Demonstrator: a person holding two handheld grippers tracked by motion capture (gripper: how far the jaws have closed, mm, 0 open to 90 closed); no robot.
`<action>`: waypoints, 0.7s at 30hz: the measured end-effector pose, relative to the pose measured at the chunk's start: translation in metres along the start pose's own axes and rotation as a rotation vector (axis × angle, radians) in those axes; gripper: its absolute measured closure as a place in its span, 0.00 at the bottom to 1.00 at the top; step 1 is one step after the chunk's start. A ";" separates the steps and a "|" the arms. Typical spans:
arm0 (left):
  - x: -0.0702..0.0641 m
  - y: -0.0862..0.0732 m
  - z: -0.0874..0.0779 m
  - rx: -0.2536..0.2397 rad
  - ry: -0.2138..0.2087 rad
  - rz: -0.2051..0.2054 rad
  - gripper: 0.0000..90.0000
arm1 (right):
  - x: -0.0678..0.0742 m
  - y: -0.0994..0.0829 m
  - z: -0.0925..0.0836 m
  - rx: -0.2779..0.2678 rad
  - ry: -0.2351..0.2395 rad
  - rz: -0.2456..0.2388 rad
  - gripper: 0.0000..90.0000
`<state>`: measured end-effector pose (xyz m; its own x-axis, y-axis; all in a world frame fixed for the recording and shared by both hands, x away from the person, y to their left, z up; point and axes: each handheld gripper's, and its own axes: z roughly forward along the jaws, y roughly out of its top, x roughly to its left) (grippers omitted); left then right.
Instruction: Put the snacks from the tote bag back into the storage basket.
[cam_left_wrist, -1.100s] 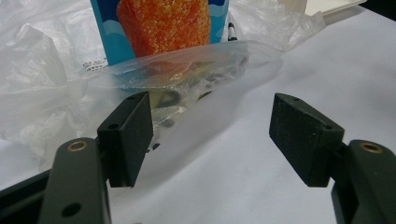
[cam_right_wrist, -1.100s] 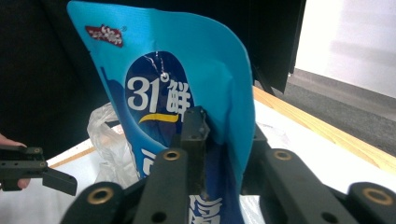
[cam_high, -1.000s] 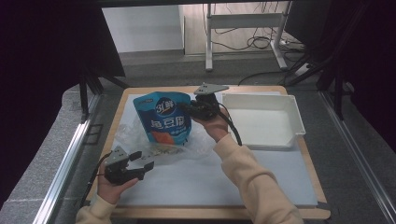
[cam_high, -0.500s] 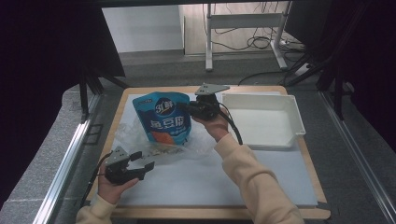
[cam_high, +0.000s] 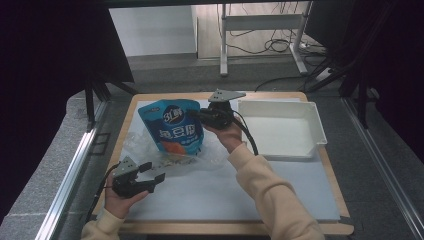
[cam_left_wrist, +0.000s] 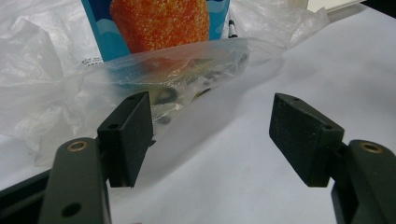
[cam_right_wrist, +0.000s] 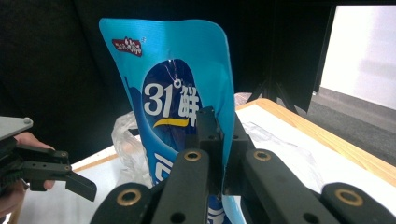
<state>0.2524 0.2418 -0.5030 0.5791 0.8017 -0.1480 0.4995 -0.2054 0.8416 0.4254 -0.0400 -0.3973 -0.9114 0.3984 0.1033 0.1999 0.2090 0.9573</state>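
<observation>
A blue snack pouch (cam_high: 173, 128) with white lettering and an orange picture stands upright, its lower end inside a crumpled clear plastic bag (cam_high: 172, 160). My right gripper (cam_high: 194, 114) is shut on the pouch's right edge; the right gripper view has both jaws pinching the pouch (cam_right_wrist: 187, 107) at mid height, and they have just been closing on it. My left gripper (cam_high: 155, 172) stands open near the front left, a little short of the bag. Between its spread jaws in the left gripper view lie the white mat and the mouth of the bag (cam_left_wrist: 168, 74).
A white tray (cam_high: 315, 127) sits at the back right of the table. The white mat (cam_high: 210, 195) covers most of the wooden tabletop. Dark curtains and a metal rail (cam_high: 70, 170) border the left side.
The pouch and both hands stay where they were; no shift is visible in the high view.
</observation>
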 end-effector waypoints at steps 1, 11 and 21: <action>0.000 0.000 0.000 -0.001 0.001 0.000 0.34 | 0.002 0.001 0.000 0.000 0.002 0.000 0.99; 0.000 0.000 -0.001 -0.002 0.005 0.001 0.34 | 0.013 0.010 -0.001 -0.036 0.024 -0.010 0.99; 0.001 0.000 -0.001 -0.002 0.003 0.001 0.34 | 0.016 0.025 -0.011 -0.100 0.029 -0.006 0.99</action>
<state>0.2525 0.2425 -0.5027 0.5771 0.8035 -0.1457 0.4978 -0.2047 0.8428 0.4116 -0.0382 -0.3688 -0.9229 0.3706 0.1041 0.1590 0.1205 0.9799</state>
